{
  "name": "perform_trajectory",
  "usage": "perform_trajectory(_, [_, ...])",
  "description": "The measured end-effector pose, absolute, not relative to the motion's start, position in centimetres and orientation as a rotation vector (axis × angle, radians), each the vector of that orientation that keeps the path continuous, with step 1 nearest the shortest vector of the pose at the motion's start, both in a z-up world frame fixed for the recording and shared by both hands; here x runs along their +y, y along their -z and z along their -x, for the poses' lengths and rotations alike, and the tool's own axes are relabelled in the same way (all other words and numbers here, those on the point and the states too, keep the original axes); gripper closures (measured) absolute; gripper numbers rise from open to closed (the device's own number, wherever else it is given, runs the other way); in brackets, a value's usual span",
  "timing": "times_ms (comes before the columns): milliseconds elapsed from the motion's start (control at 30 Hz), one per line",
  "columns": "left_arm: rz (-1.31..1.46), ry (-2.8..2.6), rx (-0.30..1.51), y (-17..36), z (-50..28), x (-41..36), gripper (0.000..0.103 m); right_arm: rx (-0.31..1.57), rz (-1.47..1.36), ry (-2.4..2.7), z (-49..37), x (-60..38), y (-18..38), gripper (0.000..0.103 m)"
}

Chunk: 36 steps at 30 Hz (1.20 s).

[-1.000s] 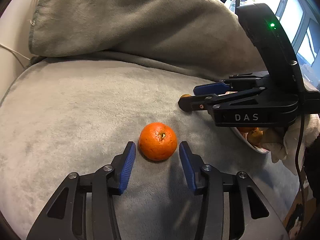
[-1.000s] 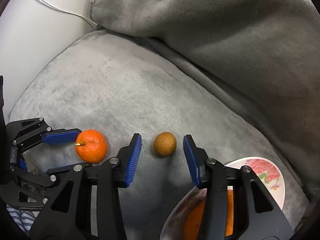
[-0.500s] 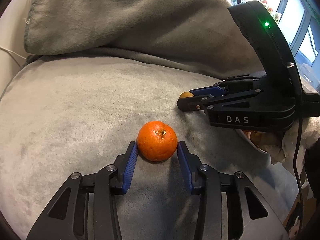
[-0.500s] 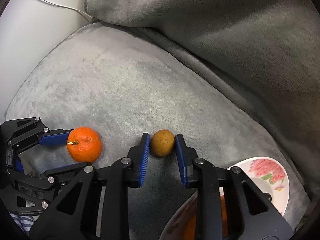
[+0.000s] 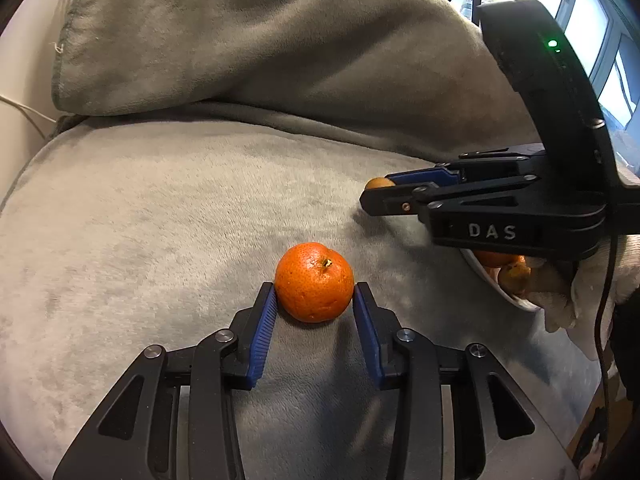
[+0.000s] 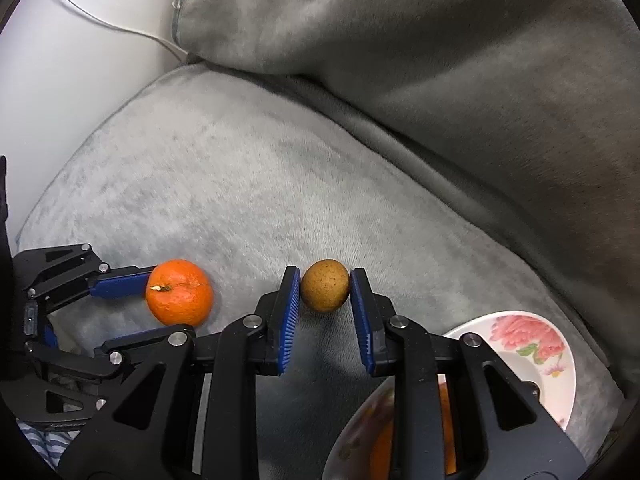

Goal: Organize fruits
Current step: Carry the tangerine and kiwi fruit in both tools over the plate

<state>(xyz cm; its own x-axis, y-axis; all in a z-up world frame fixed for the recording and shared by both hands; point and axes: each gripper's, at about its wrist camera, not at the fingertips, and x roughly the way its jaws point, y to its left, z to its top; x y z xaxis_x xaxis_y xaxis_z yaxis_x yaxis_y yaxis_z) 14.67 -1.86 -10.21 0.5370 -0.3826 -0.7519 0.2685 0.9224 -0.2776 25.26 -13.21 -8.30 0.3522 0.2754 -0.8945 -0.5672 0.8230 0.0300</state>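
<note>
An orange mandarin (image 5: 313, 280) lies on the grey plush seat, and the blue pads of my left gripper (image 5: 314, 300) press on both its sides. In the right wrist view the same mandarin (image 6: 179, 292) sits at the lower left, with the left gripper (image 6: 158, 306) around it. A small brown round fruit (image 6: 325, 285) rests on the seat, and my right gripper (image 6: 325, 294) is shut on it, a pad on each flank. From the left wrist view only the top of that brown fruit (image 5: 378, 183) shows behind the right gripper (image 5: 374, 196).
A white flowered plate (image 6: 560, 380) with orange fruit (image 6: 384, 448) in it lies at the lower right, partly under the right gripper. A thick grey back cushion (image 6: 400, 40) rises behind the seat. A white wall with a cable (image 6: 100, 24) is at the left. A gloved hand (image 5: 592, 292) holds the right gripper.
Both grippers have shut: the left pads closed in onto the mandarin, and the right pads closed onto the brown fruit. Neither fruit has left the seat.
</note>
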Motion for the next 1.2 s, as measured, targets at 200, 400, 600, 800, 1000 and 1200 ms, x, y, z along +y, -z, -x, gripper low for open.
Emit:
perform_trajectory(200, [0.135,0.388,0.909,9.5,-14.0,-1.6,0.066,1.048,0.289,-0.560,-24.4,-13.9,7.0,0.076])
perform_trajectory(400, [0.127,0.395,0.885,8.5,-13.3,-1.8,0.066,1.014,0.259,-0.554,-23.5,-15.5,5.7,0.076])
perform_trajectory(600, [0.117,0.408,0.863,7.7,-12.8,-2.3,0.066,0.979,0.228,-0.533,-23.0,-17.2,4.2,0.076])
perform_trajectory(800, [0.107,0.425,0.847,7.0,-13.0,-2.7,0.066,0.950,0.186,-0.496,-22.8,-19.7,3.1,0.076])
perform_trajectory(1000, [0.098,0.451,0.829,6.2,-13.5,-3.4,0.066,0.934,0.144,-0.445,-22.5,-23.2,2.7,0.076])
perform_trajectory(1200, [0.074,0.489,0.812,5.0,-14.5,-5.8,0.066,0.934,0.110,-0.390,-22.3,-26.4,2.7,0.076])
